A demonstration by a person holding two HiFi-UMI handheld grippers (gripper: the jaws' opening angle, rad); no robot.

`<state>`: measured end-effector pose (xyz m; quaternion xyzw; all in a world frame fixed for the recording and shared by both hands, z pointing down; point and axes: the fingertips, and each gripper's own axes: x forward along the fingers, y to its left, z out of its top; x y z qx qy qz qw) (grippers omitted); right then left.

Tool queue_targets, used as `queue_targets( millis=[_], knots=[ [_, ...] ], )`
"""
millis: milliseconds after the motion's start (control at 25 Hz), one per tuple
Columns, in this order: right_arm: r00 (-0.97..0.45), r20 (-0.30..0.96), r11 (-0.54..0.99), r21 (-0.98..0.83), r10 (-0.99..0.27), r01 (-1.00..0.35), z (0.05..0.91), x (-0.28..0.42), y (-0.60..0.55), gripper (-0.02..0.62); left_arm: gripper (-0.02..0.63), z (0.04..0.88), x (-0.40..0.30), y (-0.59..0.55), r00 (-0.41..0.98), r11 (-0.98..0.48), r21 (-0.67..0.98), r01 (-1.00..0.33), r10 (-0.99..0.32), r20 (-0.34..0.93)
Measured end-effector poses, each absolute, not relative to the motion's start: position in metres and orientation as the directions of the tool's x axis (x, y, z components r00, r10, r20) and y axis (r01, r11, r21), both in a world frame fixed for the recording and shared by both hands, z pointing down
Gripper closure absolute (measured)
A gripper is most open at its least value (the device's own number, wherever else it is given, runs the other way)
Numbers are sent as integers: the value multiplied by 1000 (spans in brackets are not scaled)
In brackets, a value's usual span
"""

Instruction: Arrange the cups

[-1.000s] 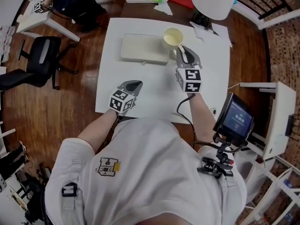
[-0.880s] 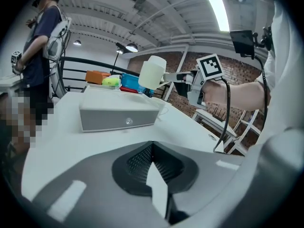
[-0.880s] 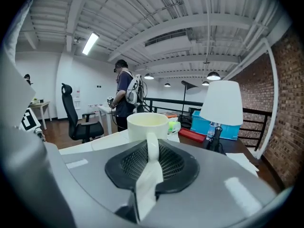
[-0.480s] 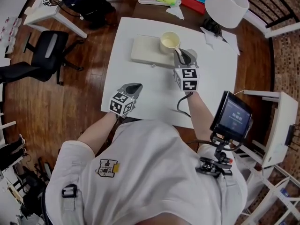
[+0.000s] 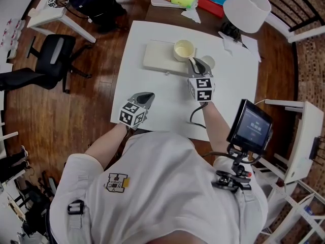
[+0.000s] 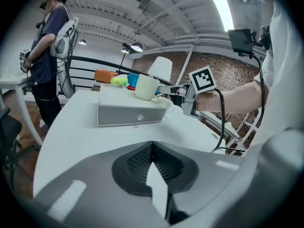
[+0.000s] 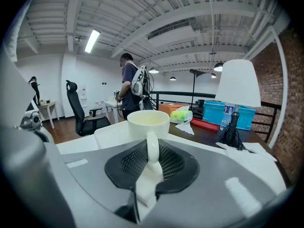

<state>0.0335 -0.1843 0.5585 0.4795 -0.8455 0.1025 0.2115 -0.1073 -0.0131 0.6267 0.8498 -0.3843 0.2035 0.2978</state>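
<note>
**A:** Where is the cup at this moment?

**B:** The cream ceramic cup (image 5: 184,50) is at the right end of the flat, pale grey rectangular box (image 5: 157,56). That box lies close to the far edge of the white square table (image 5: 162,103), roughly midway along it. The cup is upright, with its handle pointing back toward the near edge.

**A:** Is it resting on the box?

**B:** From the left gripper view its base looks level with the box's top. I cannot tell whether it rests there or is held a touch above.

**A:** What is the right claw doing?

**B:** The right gripper (image 5: 194,64) pinches the cup's handle. In the right gripper view the handle stands upright between the two dark ribbed pads, which close on it from either side.

**A:** And the left one?

**B:** The left gripper (image 5: 145,96) is over the table's near left part, well apart from the box. Its jaws are pressed together with nothing between them, and they point toward the box.

**A:** Anything else on the table?

**B:** A lamp with a white drum shade (image 5: 247,3) stands at the far right corner.
</note>
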Motion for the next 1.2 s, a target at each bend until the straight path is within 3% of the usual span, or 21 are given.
queue_targets(
  millis=[720,1200],
  knots=[
    [-432,439,492,28,-788,-870,564,36,-179,506,607,631,-111,-20,620,-506,369,-780,-538,572],
    [-434,500,490,-23,-750,-872,581,80,-41,536,607,636,-106,4,640,-445,460,-768,-531,555]
  ],
)
